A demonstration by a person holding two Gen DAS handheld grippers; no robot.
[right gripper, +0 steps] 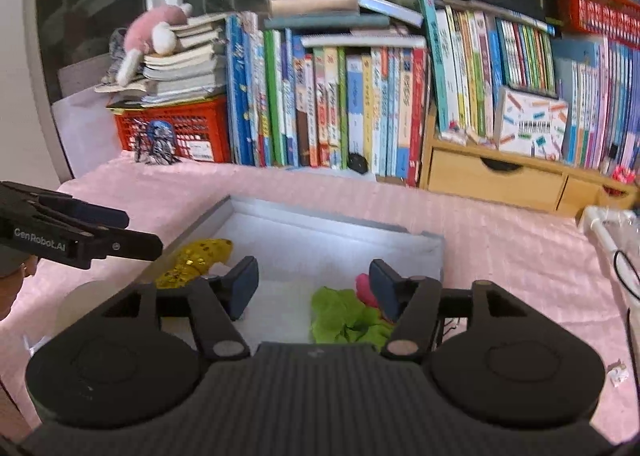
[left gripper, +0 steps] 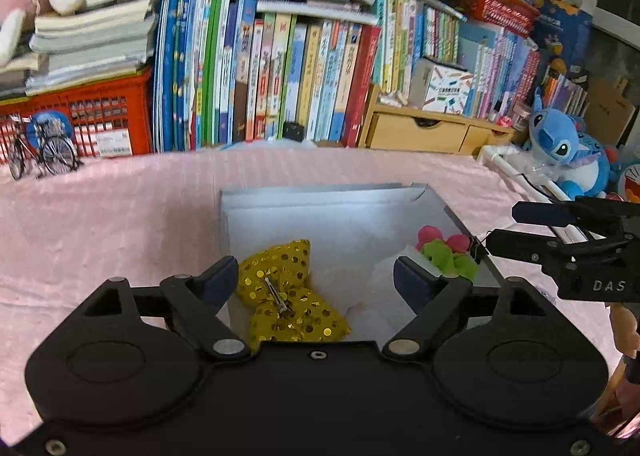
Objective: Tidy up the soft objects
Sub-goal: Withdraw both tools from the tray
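Note:
A shallow grey box [left gripper: 320, 196] with a white lining lies on the pink cloth. Inside it, at the left, rests a yellow sequinned bow [left gripper: 288, 292] with a metal clip on its back. At the right lies a green and pink soft flower [left gripper: 448, 252]. My left gripper [left gripper: 316, 280] hovers above the bow, open, its pads touching nothing. In the right wrist view my right gripper [right gripper: 314, 288] stands open over the box [right gripper: 340, 220], the green and pink flower [right gripper: 344, 316] just below its right finger and free of both pads. The yellow bow [right gripper: 196, 260] lies to the left.
A row of upright books [left gripper: 280, 76] and a red crate [left gripper: 80, 112] under stacked books line the far edge. A wooden drawer unit [left gripper: 420, 128] stands right of them, with a blue plush [left gripper: 560, 144] beside it. A small bicycle model [left gripper: 40, 152] stands at the far left.

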